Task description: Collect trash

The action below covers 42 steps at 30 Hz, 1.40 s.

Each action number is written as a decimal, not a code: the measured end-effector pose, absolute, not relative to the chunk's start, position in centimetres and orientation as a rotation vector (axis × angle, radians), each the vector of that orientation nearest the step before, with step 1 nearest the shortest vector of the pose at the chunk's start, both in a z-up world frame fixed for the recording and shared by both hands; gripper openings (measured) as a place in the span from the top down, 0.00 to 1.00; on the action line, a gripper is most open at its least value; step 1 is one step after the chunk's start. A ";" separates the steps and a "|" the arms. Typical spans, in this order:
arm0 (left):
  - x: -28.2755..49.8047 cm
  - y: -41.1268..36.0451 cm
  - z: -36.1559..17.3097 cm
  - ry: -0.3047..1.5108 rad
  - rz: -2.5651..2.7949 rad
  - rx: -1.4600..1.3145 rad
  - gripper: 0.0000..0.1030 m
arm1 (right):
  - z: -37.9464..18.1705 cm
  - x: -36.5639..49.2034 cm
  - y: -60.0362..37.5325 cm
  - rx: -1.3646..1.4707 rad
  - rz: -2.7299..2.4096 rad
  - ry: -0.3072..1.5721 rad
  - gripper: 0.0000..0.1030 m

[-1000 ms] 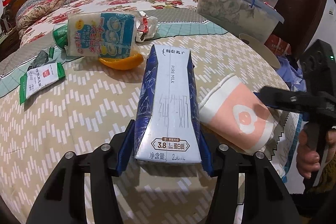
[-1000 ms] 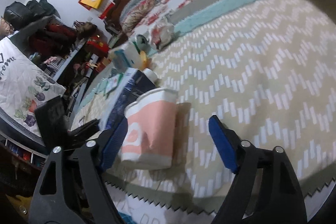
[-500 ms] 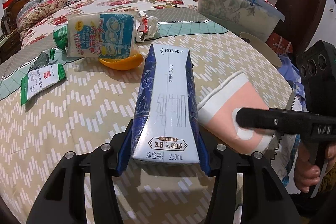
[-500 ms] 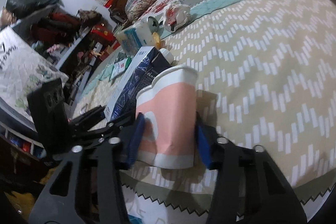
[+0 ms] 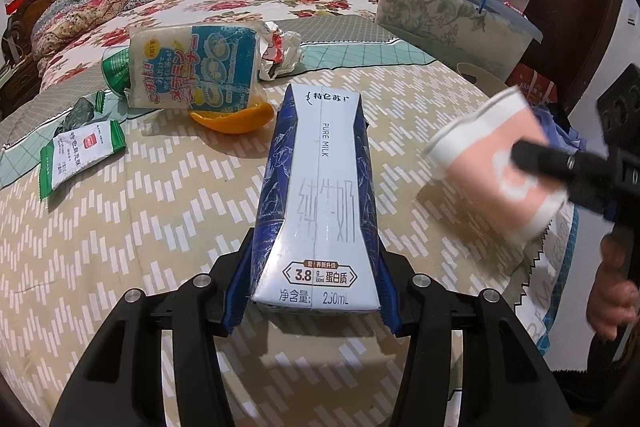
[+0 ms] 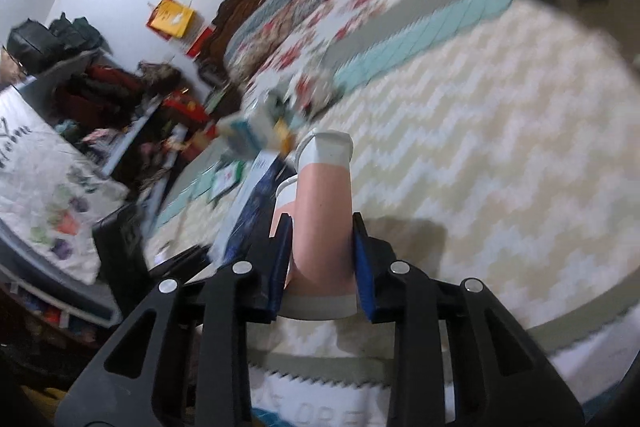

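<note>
The left claw (image 5: 314,301) is clamping the base of the milk carton (image 5: 320,195) lying on the table (image 5: 120,227). The right claw (image 6: 322,267) is squeezing the pink paper cup (image 6: 324,227), holding it above the cloth. Both need carrying to a bin, none visible; wrappers (image 5: 80,151) are waiting beyond.

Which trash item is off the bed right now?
The pink cup, held up in the right gripper. The milk carton, though gripped, lies on the bedspread.
</note>
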<state>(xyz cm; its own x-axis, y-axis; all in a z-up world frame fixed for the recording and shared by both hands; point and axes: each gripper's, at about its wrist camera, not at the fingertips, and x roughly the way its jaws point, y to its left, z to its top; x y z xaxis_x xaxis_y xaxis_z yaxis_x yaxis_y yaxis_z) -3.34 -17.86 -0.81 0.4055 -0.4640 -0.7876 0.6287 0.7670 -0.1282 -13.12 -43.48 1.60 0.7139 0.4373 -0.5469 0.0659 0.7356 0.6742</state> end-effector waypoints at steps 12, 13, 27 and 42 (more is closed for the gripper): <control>-2.7 -17.2 -0.6 0.945 -0.717 0.138 0.53 | 2.0 -13.0 -44.0 0.645 0.152 0.755 0.69; -2.7 -17.1 -0.5 0.948 -0.718 0.134 0.53 | 2.1 -13.2 -44.5 0.647 0.144 0.745 0.69; -3.1 -25.1 2.5 0.953 -0.883 0.187 0.54 | 0.9 -15.3 -52.4 0.737 0.001 0.656 0.69; -0.3 -52.1 4.4 0.971 -1.156 0.375 0.53 | -0.3 -15.6 -70.7 0.823 -0.396 0.516 0.64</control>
